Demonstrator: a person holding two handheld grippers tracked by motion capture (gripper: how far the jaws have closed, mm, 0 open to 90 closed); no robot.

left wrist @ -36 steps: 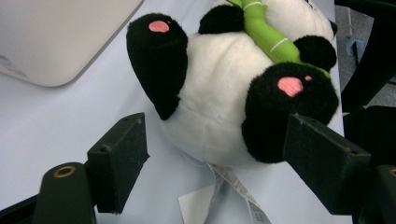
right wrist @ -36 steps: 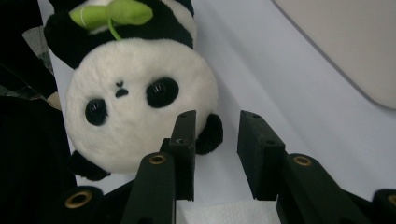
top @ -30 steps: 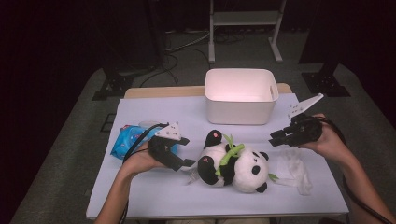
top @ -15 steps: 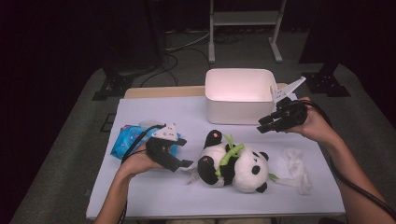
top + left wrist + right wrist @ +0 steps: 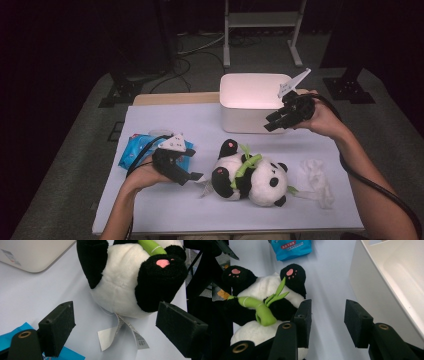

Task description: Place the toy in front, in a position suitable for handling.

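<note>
Panda [image 5: 250,176] lies on the worktop [image 5: 165,210]. Left gripper [image 5: 196,177] at its tag, jaws wide, just opening, empty. Right gripper [image 5: 270,123] beside the bin [image 5: 245,120], jaws opening, empty.

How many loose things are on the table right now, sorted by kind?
Plush panda: 1
White bin: 1
Blue packet: 1
Crumpled white tissue: 1
Total: 4
</note>
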